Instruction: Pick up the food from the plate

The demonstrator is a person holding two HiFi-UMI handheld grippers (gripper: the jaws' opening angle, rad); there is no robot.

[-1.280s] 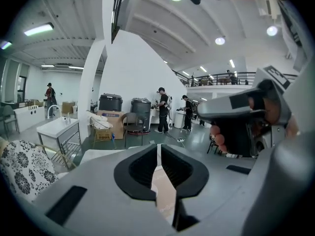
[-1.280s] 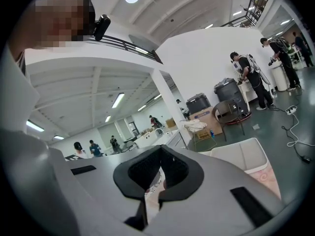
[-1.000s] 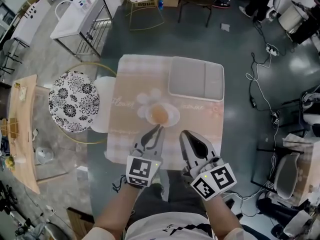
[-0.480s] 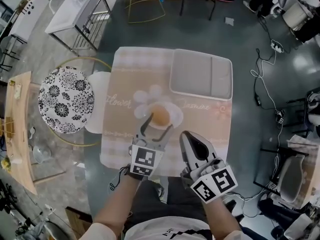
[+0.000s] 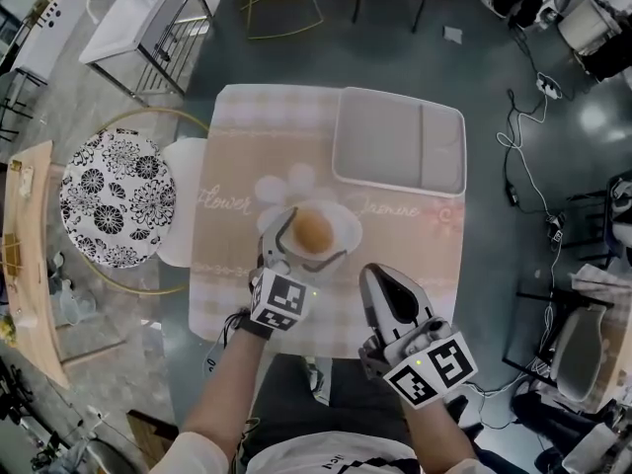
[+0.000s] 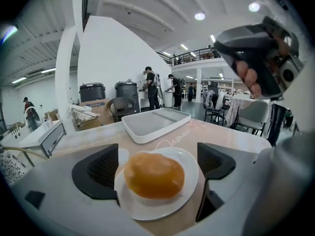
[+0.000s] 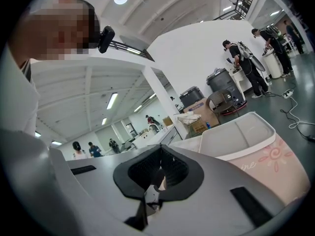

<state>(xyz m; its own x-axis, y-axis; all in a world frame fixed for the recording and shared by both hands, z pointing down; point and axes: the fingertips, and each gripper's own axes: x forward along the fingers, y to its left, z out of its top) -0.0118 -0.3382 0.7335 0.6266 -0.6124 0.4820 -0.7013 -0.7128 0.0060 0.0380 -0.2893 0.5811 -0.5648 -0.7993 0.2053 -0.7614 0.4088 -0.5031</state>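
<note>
A round golden bun (image 5: 313, 228) (image 6: 154, 175) lies on a small white plate (image 5: 349, 227) (image 6: 191, 157) in the middle of the pink-clothed table (image 5: 237, 166). My left gripper (image 5: 310, 240) (image 6: 156, 165) reaches over the plate's near side. Its jaws have just been opening and now stand wide on either side of the bun, and the pads (image 6: 101, 171) do not touch it. My right gripper (image 5: 381, 286) (image 7: 158, 173) hovers over the table's near right part, jaws shut and holding nothing.
A white two-part tray (image 5: 400, 141) (image 6: 155, 123) (image 7: 236, 134) sits at the table's far right. A chair with a black-and-white floral cushion (image 5: 117, 197) stands left of the table. Cables (image 5: 523, 181) trail on the floor to the right. People stand far off in the hall.
The left gripper's jaws went from shut to wide open, and it moved forward and down until they flank the bun. The right gripper sank a little and stayed shut.
</note>
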